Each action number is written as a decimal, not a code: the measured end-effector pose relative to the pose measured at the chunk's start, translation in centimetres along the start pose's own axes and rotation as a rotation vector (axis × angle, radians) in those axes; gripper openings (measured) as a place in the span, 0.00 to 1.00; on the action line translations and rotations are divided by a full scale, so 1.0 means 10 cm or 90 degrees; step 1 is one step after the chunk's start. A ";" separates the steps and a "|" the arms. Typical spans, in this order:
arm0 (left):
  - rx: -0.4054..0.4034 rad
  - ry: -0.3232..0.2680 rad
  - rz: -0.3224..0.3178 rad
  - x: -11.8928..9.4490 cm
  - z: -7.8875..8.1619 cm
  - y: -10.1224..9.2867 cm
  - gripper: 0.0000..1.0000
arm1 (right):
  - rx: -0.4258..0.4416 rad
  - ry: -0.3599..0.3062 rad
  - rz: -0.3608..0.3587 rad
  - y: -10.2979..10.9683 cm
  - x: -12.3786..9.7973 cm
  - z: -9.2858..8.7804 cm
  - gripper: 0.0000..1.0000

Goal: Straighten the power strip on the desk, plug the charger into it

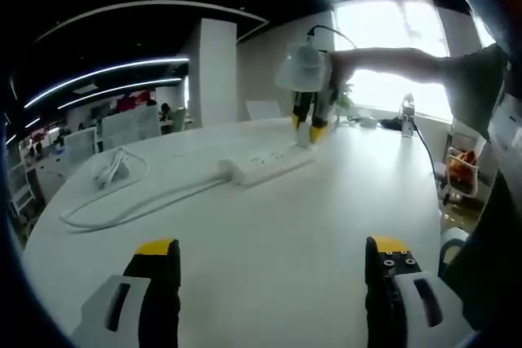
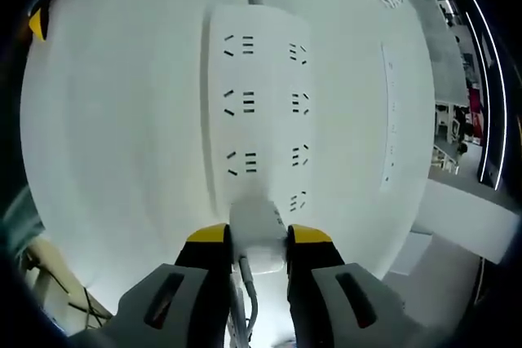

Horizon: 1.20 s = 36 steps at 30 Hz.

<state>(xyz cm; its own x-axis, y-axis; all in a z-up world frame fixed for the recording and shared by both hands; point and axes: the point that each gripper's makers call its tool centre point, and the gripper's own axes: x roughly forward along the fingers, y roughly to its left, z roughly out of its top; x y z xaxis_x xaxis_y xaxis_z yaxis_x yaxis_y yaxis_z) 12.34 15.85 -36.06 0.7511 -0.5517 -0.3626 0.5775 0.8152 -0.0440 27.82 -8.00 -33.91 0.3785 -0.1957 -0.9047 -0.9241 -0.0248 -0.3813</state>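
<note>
Plug-in step: right gripper (image 2: 258,238) clamped on charger (image 2: 258,234) over power strip (image 2: 257,103) on desk (image 1: 269,234).
Charger sat at strip's near-end socket; next needed straight push down. Left gripper (image 1: 273,262) jaws apart, well short of strip, holding nothing.

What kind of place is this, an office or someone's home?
Most likely an open-plan office: a long white desk holding a power strip, rows of workstations behind, and strip ceiling lights.

No readable text, labels or brands; power strip (image 2: 257,103) face bears only socket slots.
</note>
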 end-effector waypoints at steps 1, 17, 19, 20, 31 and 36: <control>0.000 0.000 0.000 0.00 0.00 0.00 0.97 | 0.000 0.001 0.001 0.00 0.00 0.01 0.23; -0.003 -0.003 0.001 -0.01 0.00 -0.01 0.97 | 0.004 -0.006 -0.003 0.00 0.02 0.00 0.23; -0.002 -0.002 0.000 -0.01 0.00 -0.02 0.97 | 0.005 -0.008 -0.004 -0.01 0.02 -0.01 0.23; -0.002 -0.002 0.000 -0.01 0.00 -0.02 0.97 | 0.005 -0.009 -0.004 -0.02 0.03 -0.02 0.23; -0.001 -0.002 0.000 0.00 -0.01 -0.02 0.97 | 0.005 -0.010 -0.001 -0.02 0.06 -0.04 0.23; 0.000 -0.002 -0.001 0.00 -0.01 -0.02 0.97 | 0.003 -0.010 0.001 -0.02 0.06 -0.04 0.23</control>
<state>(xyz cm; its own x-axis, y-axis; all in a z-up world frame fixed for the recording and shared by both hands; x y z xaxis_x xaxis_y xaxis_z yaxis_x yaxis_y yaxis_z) 12.19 15.74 -36.10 0.7507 -0.5540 -0.3599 0.5789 0.8141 -0.0455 28.23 -8.53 -34.33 0.3773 -0.1801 -0.9084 -0.9247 -0.0192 -0.3803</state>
